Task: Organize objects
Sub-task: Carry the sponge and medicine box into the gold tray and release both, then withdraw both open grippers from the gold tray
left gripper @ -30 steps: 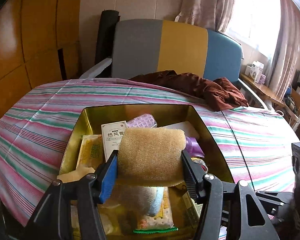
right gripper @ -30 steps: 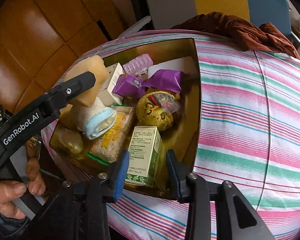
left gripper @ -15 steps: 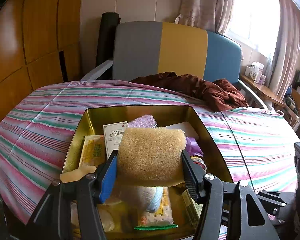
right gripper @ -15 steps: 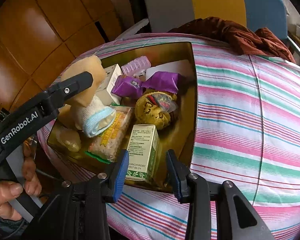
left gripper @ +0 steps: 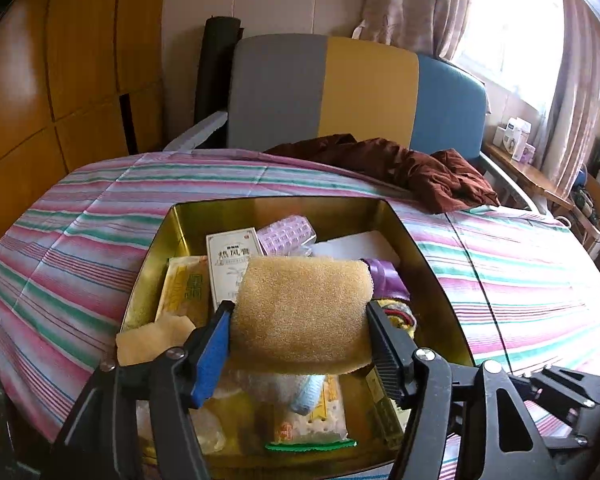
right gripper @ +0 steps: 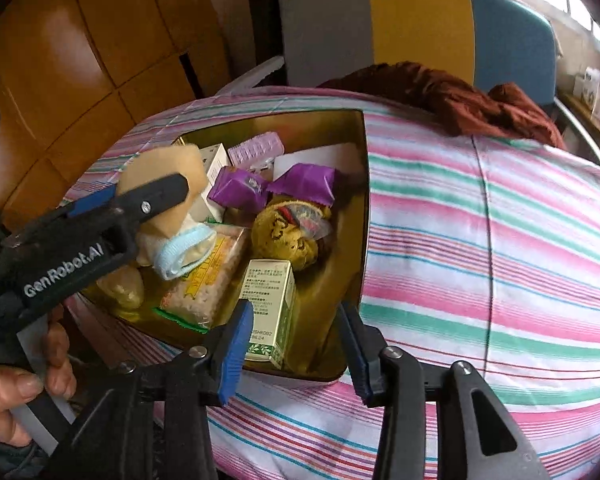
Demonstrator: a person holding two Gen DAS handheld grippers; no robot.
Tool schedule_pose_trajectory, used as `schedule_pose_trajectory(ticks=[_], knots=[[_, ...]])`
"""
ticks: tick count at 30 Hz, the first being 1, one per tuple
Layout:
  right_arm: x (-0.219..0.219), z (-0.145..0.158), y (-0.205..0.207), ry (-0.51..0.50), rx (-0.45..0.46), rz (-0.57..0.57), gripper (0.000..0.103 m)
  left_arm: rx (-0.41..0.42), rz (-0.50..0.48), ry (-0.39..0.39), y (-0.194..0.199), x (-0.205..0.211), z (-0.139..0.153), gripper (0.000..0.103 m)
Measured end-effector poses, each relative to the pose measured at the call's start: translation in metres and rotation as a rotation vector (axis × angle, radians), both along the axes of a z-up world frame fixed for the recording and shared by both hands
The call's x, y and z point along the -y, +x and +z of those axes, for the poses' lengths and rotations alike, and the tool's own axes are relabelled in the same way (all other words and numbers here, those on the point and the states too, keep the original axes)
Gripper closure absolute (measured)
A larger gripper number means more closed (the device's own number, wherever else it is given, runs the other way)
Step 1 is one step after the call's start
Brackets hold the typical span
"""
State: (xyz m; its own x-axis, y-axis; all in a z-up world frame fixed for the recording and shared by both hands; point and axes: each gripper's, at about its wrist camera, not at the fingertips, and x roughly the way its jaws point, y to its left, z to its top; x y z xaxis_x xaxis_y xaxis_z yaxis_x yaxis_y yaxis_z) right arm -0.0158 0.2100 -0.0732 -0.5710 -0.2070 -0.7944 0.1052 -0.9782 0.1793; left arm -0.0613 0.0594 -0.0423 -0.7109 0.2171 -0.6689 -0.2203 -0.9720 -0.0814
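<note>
The left hand-held gripper holds a tan sponge between its pads while its jaws are opening; the sponge spans the whole gap, touches both pads, and hangs above the gold tin. In the right wrist view the same sponge sits over the tin's left half, with the person's hand on the gripper's handle at lower left. The right hand-held gripper stands at the tin's near edge, its jaws opening; a green-and-white box lies inside the tin between the two pads, close to the left pad, though contact cannot be told, and clear of the right pad. Inside the tin, beyond the box, lie a yellow embroidered pouch, two purple packets, a cracker packet, a rolled white-and-blue sock, a white box with printed characters and a lilac roller at the far wall. The tin rests on a bed with a striped cover. A crumpled brown cloth lies near the grey, yellow and blue headboard.
</note>
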Motion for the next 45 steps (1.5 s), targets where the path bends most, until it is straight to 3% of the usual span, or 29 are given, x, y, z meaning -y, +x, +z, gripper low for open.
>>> schedule_pose_trajectory(ticks=[18,30,34,45], knots=[[0.001,0.010,0.010,0.107,-0.081,-0.064,0.050,-0.010,0.009,0.002,0.011,0.010,0.001,0.012],[-0.002,0.016,0.013,0.116,-0.106,-0.110,0.049,0.007,0.030,0.005,0.025,0.030,0.001,0.009],[-0.002,0.018,0.014,0.136,-0.122,-0.127,0.041,0.009,0.052,-0.001,0.030,0.039,0.002,0.006],[0.002,0.027,0.018,0.176,-0.172,-0.140,0.041,0.006,0.099,-0.001,0.050,0.062,0.006,0.000]])
